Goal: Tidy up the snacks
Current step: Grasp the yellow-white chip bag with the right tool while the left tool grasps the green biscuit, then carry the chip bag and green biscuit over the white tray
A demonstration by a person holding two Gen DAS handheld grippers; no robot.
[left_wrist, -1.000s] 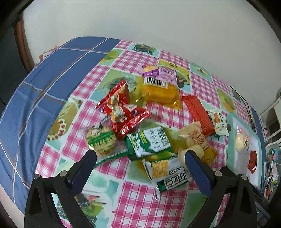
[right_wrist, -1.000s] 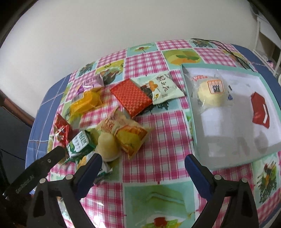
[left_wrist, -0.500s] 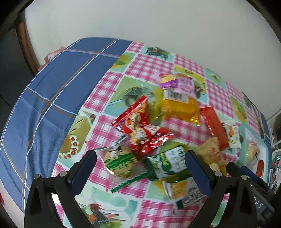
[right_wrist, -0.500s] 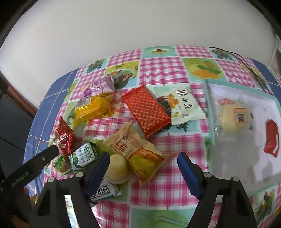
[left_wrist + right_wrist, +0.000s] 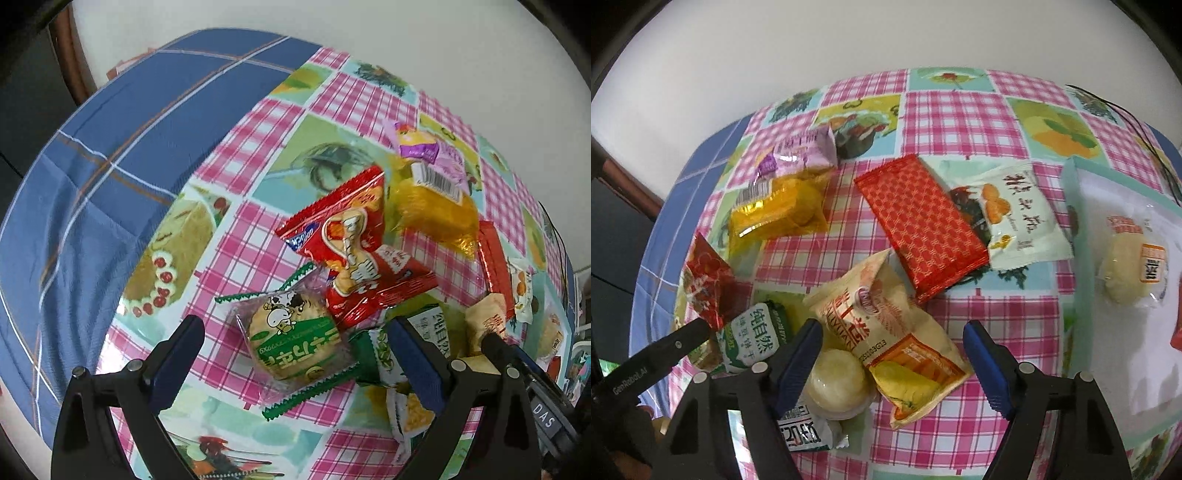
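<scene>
— Both tongs have dropped closer to the snack heap since a second ago. Left gripper [image 5: 295,363] stands spread, the green-edged biscuit pack [image 5: 293,341] now between its fingers, unpinched.

— And the other?

— Right gripper [image 5: 892,363] has just narrowed a little (still parted, pinching nothing), straddling the cream-and-orange pack [image 5: 886,332] and the round pale cake [image 5: 836,384]. On the checked tablecloth [image 5: 960,107], the tray [image 5: 1075,206] sits farther right than before.

Left gripper [image 5: 295,354] open, green-labelled bun packet [image 5: 293,338] between its fingers untouched; red packets [image 5: 354,251] beyond.
</scene>
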